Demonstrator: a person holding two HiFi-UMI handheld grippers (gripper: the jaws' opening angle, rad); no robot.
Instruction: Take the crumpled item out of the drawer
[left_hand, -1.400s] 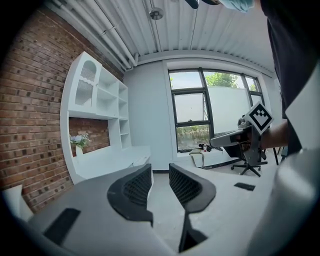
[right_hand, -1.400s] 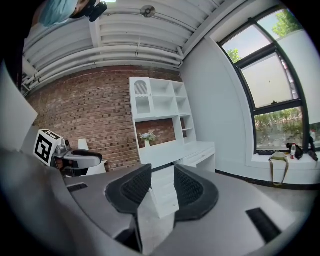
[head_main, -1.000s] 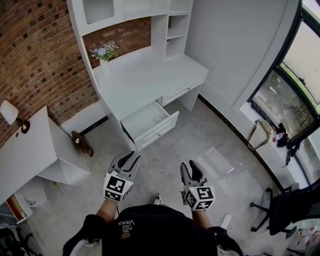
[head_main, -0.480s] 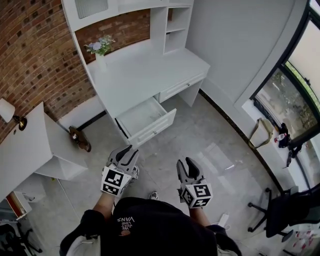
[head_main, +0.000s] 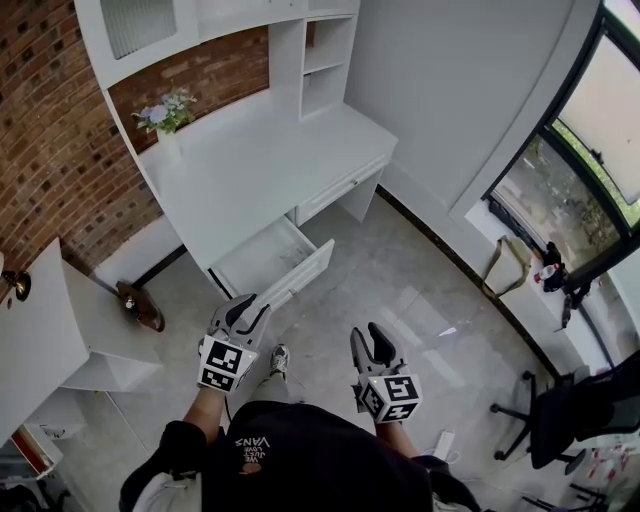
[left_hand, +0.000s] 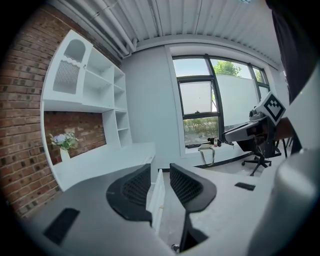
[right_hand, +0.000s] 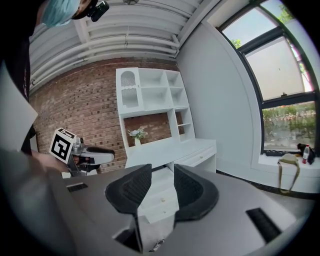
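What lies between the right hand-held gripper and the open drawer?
Only bare floor, seen in the head view, separates the right hand-held gripper from the drawer.

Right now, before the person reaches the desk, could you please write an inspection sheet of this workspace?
Surface: white flat desk top, mostly bare.
Job's things: open white drawer, visible inside looks bare; crumpled item not seen.
Clutter: white vase of flowers on desk; brown object on floor, kind unclear.
Grippers: left gripper fingers apart, just opened further, nothing between; right gripper fingers apart, nothing between.
Cables: nothing seen.
Surroundings: red brick wall, grey tiled floor, black office chair.
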